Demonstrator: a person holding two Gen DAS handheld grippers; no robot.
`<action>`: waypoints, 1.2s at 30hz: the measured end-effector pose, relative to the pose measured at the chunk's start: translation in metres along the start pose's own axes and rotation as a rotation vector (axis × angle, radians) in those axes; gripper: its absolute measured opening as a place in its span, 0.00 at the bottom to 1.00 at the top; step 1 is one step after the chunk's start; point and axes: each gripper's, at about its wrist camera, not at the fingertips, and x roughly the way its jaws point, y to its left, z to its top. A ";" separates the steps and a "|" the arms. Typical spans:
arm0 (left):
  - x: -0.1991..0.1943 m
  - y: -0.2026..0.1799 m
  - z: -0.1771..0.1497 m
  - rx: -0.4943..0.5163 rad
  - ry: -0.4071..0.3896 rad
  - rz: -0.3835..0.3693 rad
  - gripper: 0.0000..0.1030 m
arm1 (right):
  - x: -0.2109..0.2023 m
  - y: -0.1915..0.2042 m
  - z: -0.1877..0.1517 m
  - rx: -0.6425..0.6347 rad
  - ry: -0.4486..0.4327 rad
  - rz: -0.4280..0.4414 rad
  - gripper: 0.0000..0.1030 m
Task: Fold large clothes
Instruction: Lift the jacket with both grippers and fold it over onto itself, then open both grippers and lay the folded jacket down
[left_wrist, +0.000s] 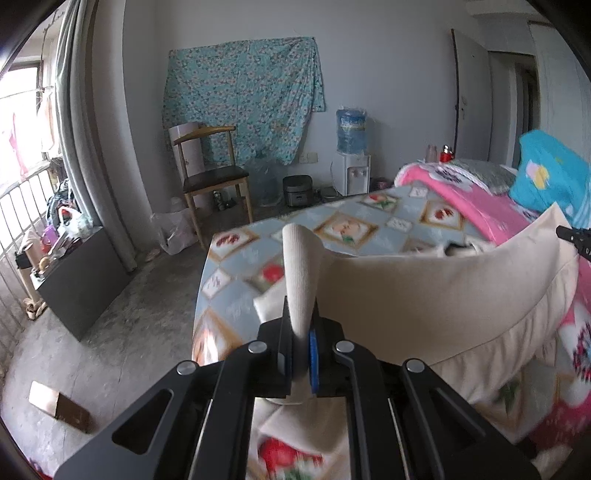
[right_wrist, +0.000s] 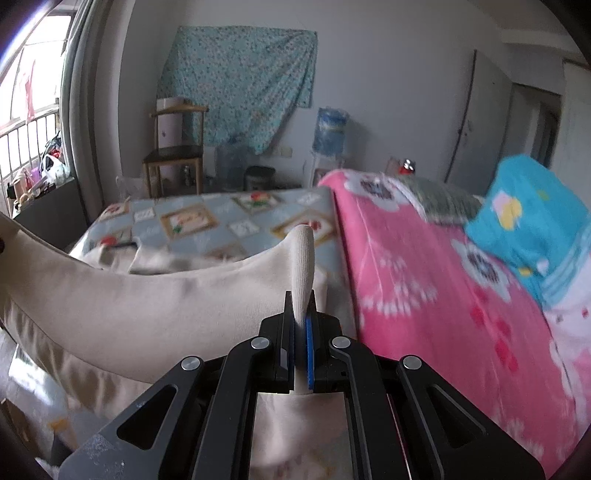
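Lifting step of the fold: left tongs (left_wrist: 301, 321) and right tongs (right_wrist: 300, 317) each clenched on a ribbed corner of the cream garment (left_wrist: 443, 291), raised taut above the bed (left_wrist: 369, 221); next, probably carrying that edge across evenly.

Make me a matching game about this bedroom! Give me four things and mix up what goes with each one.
Things:
1. cream garment
2. wooden chair
3. water bottle
4. pink blanket

Matches:
A. stands on the floor in front of the hanging flowery cloth
B. pinched by both grippers and hanging between them
C. sits on top of the white dispenser
D. spread on the bed, with flower prints

Pairs: 1-B, 2-A, 3-C, 4-D
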 end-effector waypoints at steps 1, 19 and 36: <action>0.015 0.004 0.014 -0.007 -0.001 -0.010 0.07 | 0.011 -0.002 0.009 -0.004 -0.002 0.004 0.04; 0.276 0.047 0.036 -0.126 0.431 -0.078 0.24 | 0.263 -0.023 0.028 0.061 0.379 0.047 0.36; 0.142 0.021 -0.037 -0.155 0.386 -0.176 0.39 | 0.091 -0.003 -0.048 0.105 0.328 0.259 0.44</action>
